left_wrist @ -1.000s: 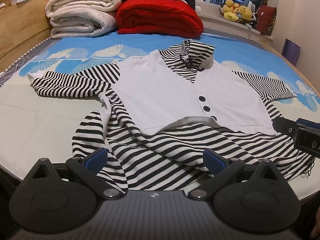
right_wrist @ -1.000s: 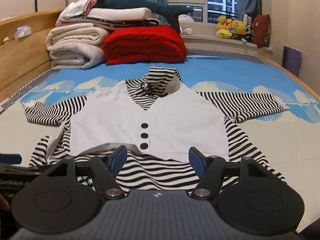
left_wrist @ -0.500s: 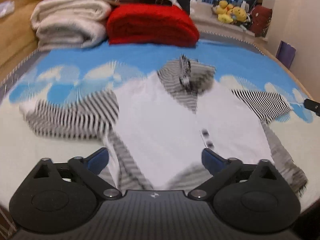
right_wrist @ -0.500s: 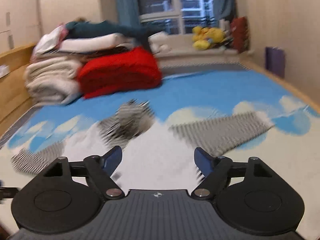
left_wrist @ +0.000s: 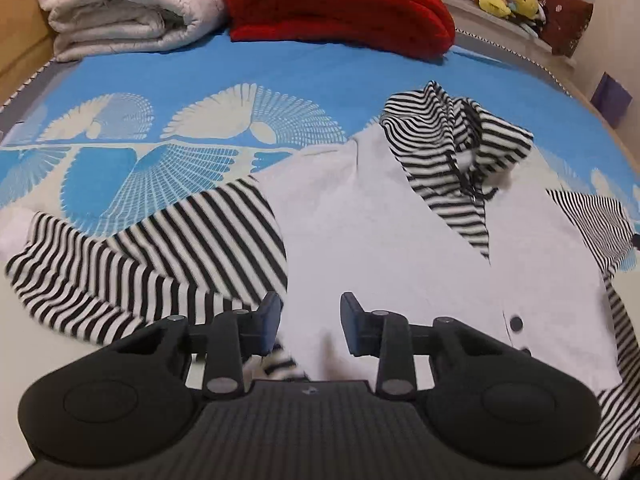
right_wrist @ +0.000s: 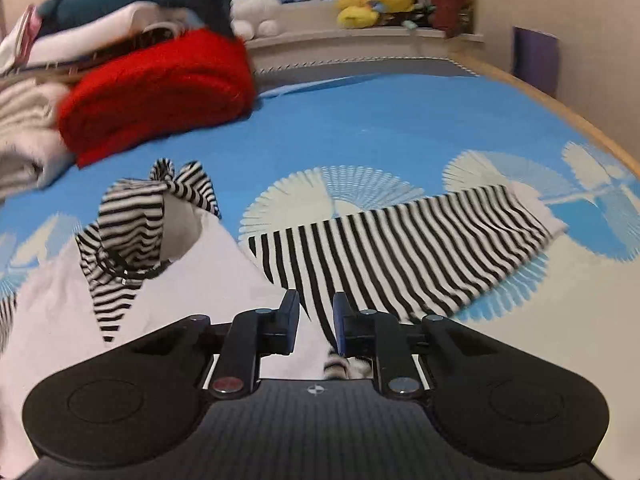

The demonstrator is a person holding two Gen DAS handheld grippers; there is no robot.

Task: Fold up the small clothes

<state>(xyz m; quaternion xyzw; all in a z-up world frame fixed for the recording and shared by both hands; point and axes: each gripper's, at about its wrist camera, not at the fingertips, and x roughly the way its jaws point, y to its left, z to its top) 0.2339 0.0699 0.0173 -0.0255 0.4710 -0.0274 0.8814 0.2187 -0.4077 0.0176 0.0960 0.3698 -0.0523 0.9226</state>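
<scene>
A small garment [left_wrist: 380,240] with a white vest front and black-and-white striped sleeves lies face up on the blue patterned bed sheet [left_wrist: 180,76]. My left gripper [left_wrist: 311,316] hovers low over the seam where the left striped sleeve [left_wrist: 160,260] meets the white front. Its jaws are closing with cloth between them and a clear gap still showing. My right gripper [right_wrist: 316,312] is over the other shoulder of the garment [right_wrist: 200,280], where the right sleeve [right_wrist: 400,248] begins. Its jaws are closing too, narrowly apart, with cloth running between them.
A folded red blanket [left_wrist: 340,0] and rolled white quilts [left_wrist: 120,4] are stacked at the head of the bed. Plush toys [right_wrist: 372,0] sit on the window ledge. The bed's wooden edge [right_wrist: 560,108] curves along the right, with a purple object [right_wrist: 536,56] by the wall.
Both grippers travelled from the garment's hem up to its shoulders. Their jaws, wide apart before, have narrowed around the cloth.
</scene>
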